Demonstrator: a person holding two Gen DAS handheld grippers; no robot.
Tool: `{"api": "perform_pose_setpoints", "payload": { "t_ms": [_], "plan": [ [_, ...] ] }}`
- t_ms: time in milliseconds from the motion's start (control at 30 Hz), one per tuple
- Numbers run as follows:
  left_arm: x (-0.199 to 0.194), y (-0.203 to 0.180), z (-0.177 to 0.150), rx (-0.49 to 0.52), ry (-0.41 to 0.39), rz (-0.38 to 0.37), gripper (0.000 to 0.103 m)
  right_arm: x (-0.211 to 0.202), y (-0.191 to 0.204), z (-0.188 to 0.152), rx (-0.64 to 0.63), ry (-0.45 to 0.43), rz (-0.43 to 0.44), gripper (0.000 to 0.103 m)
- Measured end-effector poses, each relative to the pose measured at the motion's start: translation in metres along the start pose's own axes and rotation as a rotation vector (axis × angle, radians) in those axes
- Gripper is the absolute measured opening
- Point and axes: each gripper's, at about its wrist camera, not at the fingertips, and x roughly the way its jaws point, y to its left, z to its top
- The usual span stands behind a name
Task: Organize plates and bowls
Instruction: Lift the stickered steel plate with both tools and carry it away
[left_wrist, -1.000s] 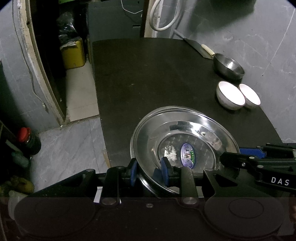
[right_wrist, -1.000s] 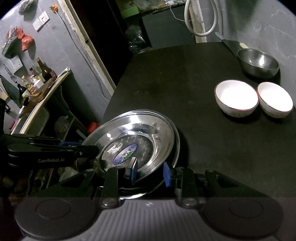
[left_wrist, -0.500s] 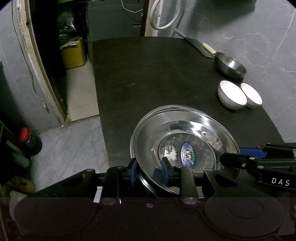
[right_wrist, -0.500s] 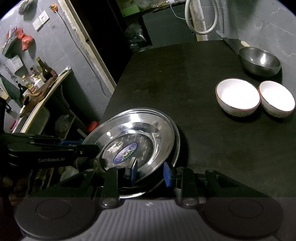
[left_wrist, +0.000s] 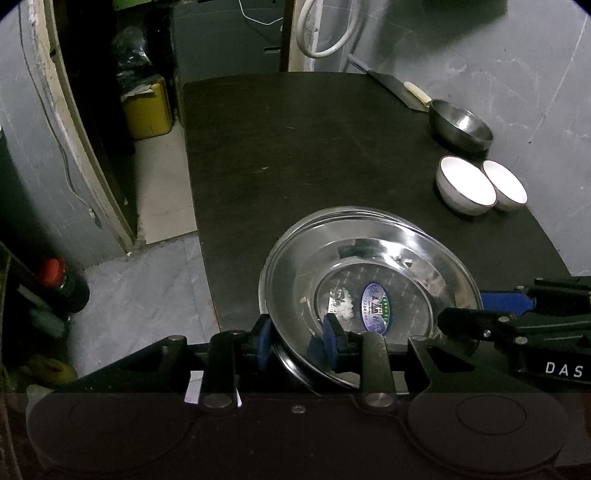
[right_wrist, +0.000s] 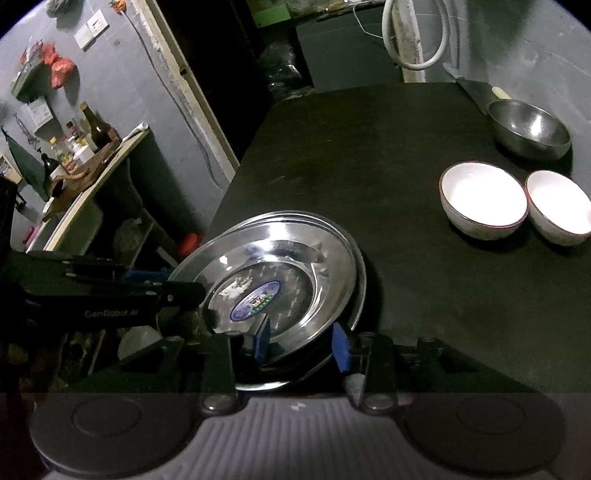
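Both grippers, left (left_wrist: 298, 341) and right (right_wrist: 301, 343), stay clamped on the stacked steel plates' (left_wrist: 369, 280) rim, apparently lifted slightly; the white bowls (right_wrist: 482, 201) await sorting.

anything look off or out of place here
The stacked steel plates are not nested flush: the top one sits shifted and tilted, and the stack overhangs the table corner. A cleaver lies behind the steel bowl.

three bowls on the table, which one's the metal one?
The steel bowl, farthest back beside the knife. The two white bowls sit side by side, nearer the grippers, with white interiors and dark red rims.
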Motion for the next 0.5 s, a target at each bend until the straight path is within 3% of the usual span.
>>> {"api": "perform_pose_setpoints", "payload": {
  "t_ms": [300, 367, 500],
  "plan": [
    [-0.0001, 0.0000, 0.0014, 0.009, 0.004, 0.010, 0.033, -0.0007, 0.0048, 0.0018, -0.036, 0.019, -0.012, 0.043],
    [0.0003, 0.0004, 0.0014, 0.007, 0.005, 0.007, 0.034, -0.0007, 0.0065, 0.0022, -0.050, 0.022, -0.023, 0.050],
    [0.0005, -0.0023, 0.0016, 0.014, 0.005, 0.000, 0.034, 0.0003, 0.0050, 0.0010, -0.049, 0.031, -0.031, 0.050]
  ]
}}
